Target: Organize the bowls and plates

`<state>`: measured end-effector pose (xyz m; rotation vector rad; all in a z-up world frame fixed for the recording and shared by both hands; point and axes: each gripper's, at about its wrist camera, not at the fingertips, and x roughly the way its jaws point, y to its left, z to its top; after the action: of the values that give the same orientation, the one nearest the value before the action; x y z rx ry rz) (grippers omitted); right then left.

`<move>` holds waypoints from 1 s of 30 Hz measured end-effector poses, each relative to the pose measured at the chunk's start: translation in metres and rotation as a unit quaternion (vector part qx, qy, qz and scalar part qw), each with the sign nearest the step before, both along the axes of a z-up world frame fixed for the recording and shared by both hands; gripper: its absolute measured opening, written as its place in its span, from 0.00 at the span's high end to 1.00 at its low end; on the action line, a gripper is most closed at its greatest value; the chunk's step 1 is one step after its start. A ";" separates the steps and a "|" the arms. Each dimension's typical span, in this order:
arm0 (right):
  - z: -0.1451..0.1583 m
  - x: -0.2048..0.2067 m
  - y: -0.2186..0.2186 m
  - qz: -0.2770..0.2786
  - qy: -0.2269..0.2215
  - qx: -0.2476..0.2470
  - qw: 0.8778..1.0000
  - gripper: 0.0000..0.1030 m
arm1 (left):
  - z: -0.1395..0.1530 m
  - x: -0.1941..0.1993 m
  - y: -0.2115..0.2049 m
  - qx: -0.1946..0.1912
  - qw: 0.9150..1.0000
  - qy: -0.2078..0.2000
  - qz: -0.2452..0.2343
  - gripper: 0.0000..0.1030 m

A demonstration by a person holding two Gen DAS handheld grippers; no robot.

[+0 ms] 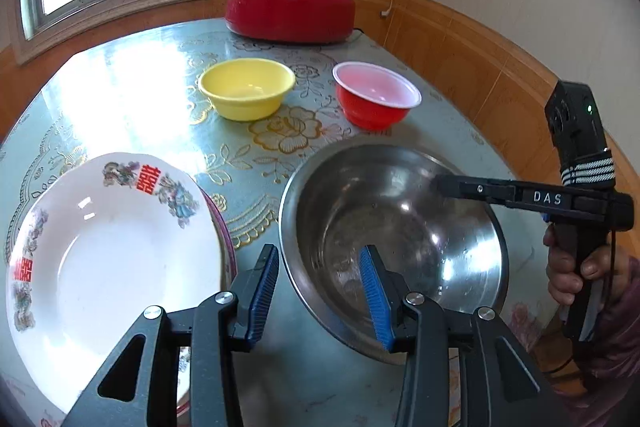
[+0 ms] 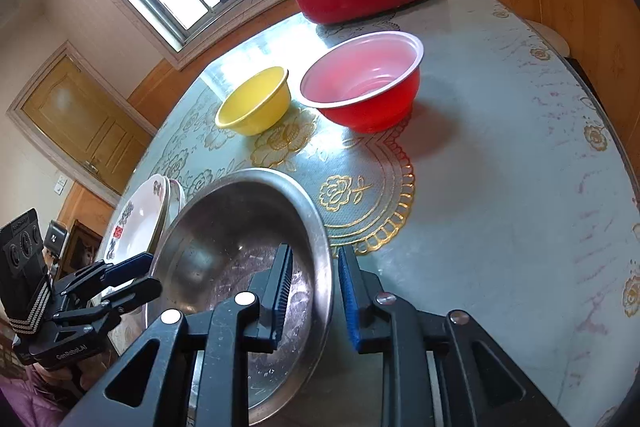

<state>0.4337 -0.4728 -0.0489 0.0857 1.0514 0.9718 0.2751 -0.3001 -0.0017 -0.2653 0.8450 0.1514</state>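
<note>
Straddling the steel bowl [image 2: 240,267] rim, both hand-held grippers slightly parted; plates [image 1: 112,259] alongside, yellow bowl [image 1: 247,89] beyond.

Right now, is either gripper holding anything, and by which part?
Nothing is held. The left gripper and the right gripper each straddle the steel bowl rim on opposite sides, jaws open, pads not pressing.

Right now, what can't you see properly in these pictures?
- Plates under the white flowered plate: left wrist view, the top plate covers them; count unclear.
- Near rim of the steel bowl: both views, hand-held gripper bodies hide it.
- Inside the red lidded pot: its lid covers it.
</note>
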 end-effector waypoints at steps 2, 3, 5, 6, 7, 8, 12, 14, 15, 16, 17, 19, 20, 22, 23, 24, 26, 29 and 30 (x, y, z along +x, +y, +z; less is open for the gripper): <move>0.002 0.003 -0.001 -0.002 -0.001 0.000 1.000 0.75 | 0.006 0.003 0.005 -0.005 1.000 -0.009 0.006 0.58; 0.004 0.005 -0.001 -0.002 -0.006 -0.003 1.000 0.73 | 0.009 0.006 0.007 -0.007 1.000 -0.010 0.009 0.58; 0.011 0.009 0.002 -0.001 -0.020 -0.011 1.000 0.72 | 0.016 0.014 0.014 -0.011 1.000 -0.015 0.018 0.58; 0.016 0.010 0.004 0.001 -0.028 -0.012 1.000 0.72 | 0.020 0.019 0.018 -0.010 1.000 -0.018 0.023 0.58; 0.021 0.011 0.007 0.003 -0.036 -0.011 0.999 0.72 | 0.023 0.025 0.023 -0.009 0.999 -0.019 0.029 0.58; 0.026 0.012 0.010 0.007 -0.043 -0.008 0.999 0.72 | 0.025 0.030 0.029 -0.013 0.999 -0.018 0.037 0.59; 0.043 0.010 0.033 0.036 -0.061 0.011 0.997 0.72 | 0.030 0.054 0.055 -0.039 0.997 -0.015 0.058 0.59; 0.051 0.010 0.051 0.054 -0.059 0.023 0.997 0.72 | 0.030 0.064 0.066 -0.036 0.997 -0.012 0.070 0.59; 0.054 0.010 0.060 0.061 -0.060 0.027 0.996 0.72 | 0.029 0.070 0.071 -0.035 0.996 -0.010 0.077 0.59; 0.058 0.011 0.071 0.065 -0.061 0.029 0.996 0.72 | 0.029 0.073 0.077 -0.035 0.996 -0.009 0.081 0.59; 0.061 0.013 0.081 0.067 -0.062 0.028 0.995 0.72 | 0.028 0.076 0.083 -0.032 0.996 -0.004 0.088 0.59; 0.064 0.018 0.103 0.068 -0.066 0.019 0.995 0.72 | 0.026 0.082 0.093 -0.027 0.995 -0.002 0.096 0.61; 0.064 0.022 0.113 0.065 -0.067 0.010 0.996 0.72 | 0.025 0.085 0.097 -0.027 0.995 0.001 0.097 0.61; 0.062 0.033 0.132 0.061 -0.061 0.002 0.996 0.72 | 0.022 0.092 0.106 -0.028 0.994 0.004 0.104 0.60; 0.061 0.037 0.141 0.060 -0.060 -0.003 0.996 0.72 | 0.020 0.096 0.111 -0.029 0.994 0.006 0.109 0.59; 0.059 0.041 0.150 0.059 -0.061 -0.008 0.996 0.72 | 0.018 0.099 0.117 -0.031 0.993 0.009 0.111 0.58; 0.055 0.049 0.164 0.060 -0.057 -0.018 0.996 0.72 | 0.013 0.107 0.127 -0.034 0.993 0.016 0.116 0.58; 0.047 0.064 0.184 0.054 -0.060 -0.046 0.996 0.72 | 0.006 0.121 0.143 -0.049 0.991 0.023 0.125 0.59; 0.045 0.070 0.190 0.048 -0.063 -0.059 0.995 0.72 | 0.005 0.125 0.148 -0.054 0.990 0.022 0.127 0.59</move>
<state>0.5038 -0.2832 -0.0044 -0.1227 1.0013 0.9856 0.3996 -0.1525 0.0031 -0.4719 0.8632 0.3505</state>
